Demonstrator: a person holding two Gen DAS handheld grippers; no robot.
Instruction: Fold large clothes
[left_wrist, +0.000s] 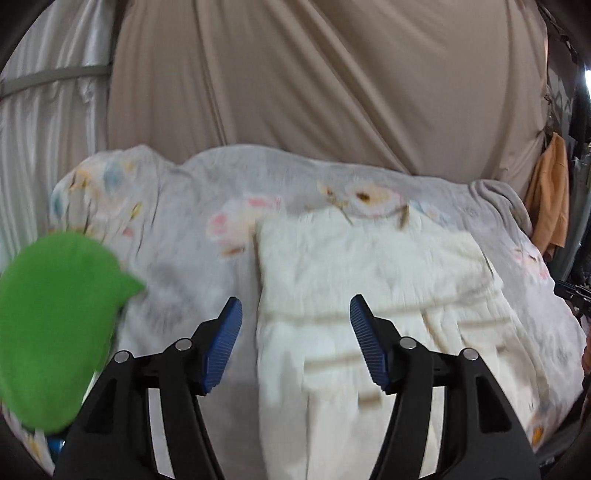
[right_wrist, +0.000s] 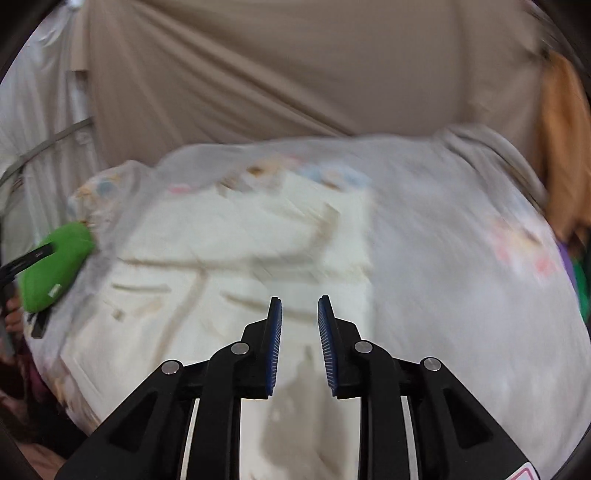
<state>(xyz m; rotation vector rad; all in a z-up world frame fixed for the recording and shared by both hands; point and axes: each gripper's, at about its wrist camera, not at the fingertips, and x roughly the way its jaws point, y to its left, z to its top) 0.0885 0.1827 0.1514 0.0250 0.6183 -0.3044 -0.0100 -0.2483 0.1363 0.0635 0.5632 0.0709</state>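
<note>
Both fisheye views sit just behind their own black grippers with blue ribbed pads, left gripper (left_wrist: 295, 306) and right gripper (right_wrist: 300, 306), looking forward and slightly down across a bed covered by a pale floral blanket (left_wrist: 177, 221) (right_wrist: 461, 240), toward a hanging beige cloth backdrop (left_wrist: 314, 81) (right_wrist: 277, 74). Both are close above the bed's near edge. They share the folded cream-white garment (left_wrist: 369, 277) (right_wrist: 221, 258), the blanket's far edge and the backdrop.
</note>
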